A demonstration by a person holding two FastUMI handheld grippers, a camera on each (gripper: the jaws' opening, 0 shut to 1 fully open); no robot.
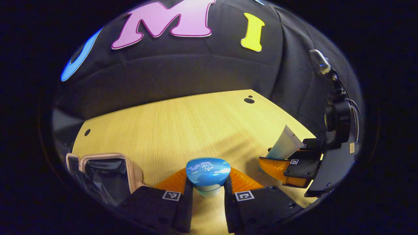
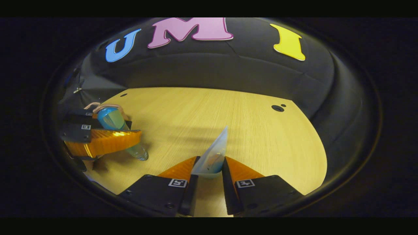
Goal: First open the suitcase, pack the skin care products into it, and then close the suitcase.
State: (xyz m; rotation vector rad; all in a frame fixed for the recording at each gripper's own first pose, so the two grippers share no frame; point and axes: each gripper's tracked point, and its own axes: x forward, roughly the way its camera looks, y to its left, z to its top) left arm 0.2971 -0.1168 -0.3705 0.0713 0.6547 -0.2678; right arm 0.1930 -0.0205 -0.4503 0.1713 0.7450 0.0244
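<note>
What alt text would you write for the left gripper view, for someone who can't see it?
The left gripper is shut on a blue-capped bottle above a wooden table. An open suitcase lies at lower left, and at right the right gripper holds a pale tube.

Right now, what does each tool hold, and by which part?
The left tool grips a blue-capped bottle just below its cap. The right tool grips a pale tube near its lower end.
</note>
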